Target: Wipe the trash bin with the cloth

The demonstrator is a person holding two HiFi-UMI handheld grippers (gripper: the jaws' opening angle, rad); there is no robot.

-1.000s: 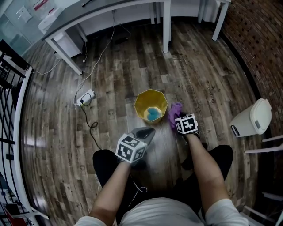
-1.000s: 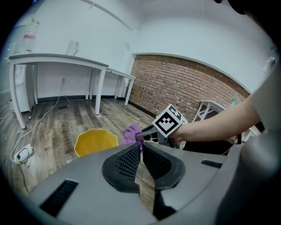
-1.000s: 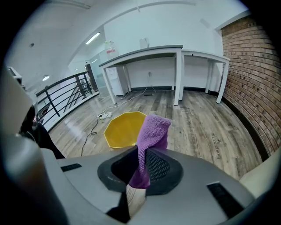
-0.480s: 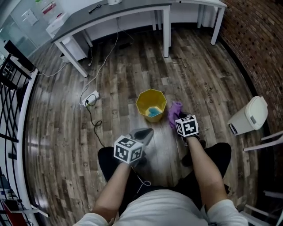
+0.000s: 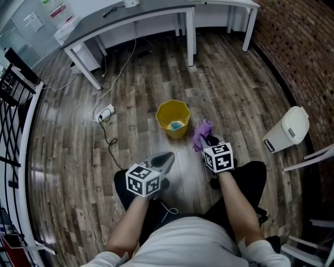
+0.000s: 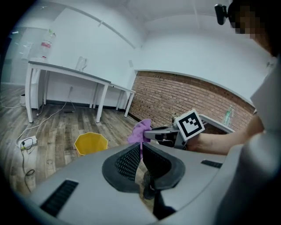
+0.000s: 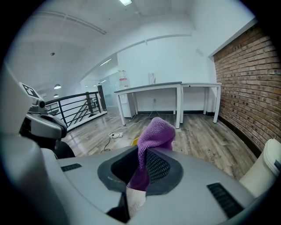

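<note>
One purple knitted cloth [image 7: 157,129] pinched in right gripper [image 7: 144,154] jaws; left gripper [image 6: 141,147] jaws pressed together

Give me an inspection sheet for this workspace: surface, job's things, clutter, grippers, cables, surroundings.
Surface: wood-plank floor.
Job's things: yellow trash bin upright on the floor, blue item inside; purple cloth in the right gripper, apart from the bin.
Clutter: white lidded bin near the brick wall.
Grippers: left gripper shut, empty; right gripper shut on the purple cloth.
Cables: power strip and black cable on the floor, left of the yellow trash bin.
Surroundings: desks, brick wall, black railing.
</note>
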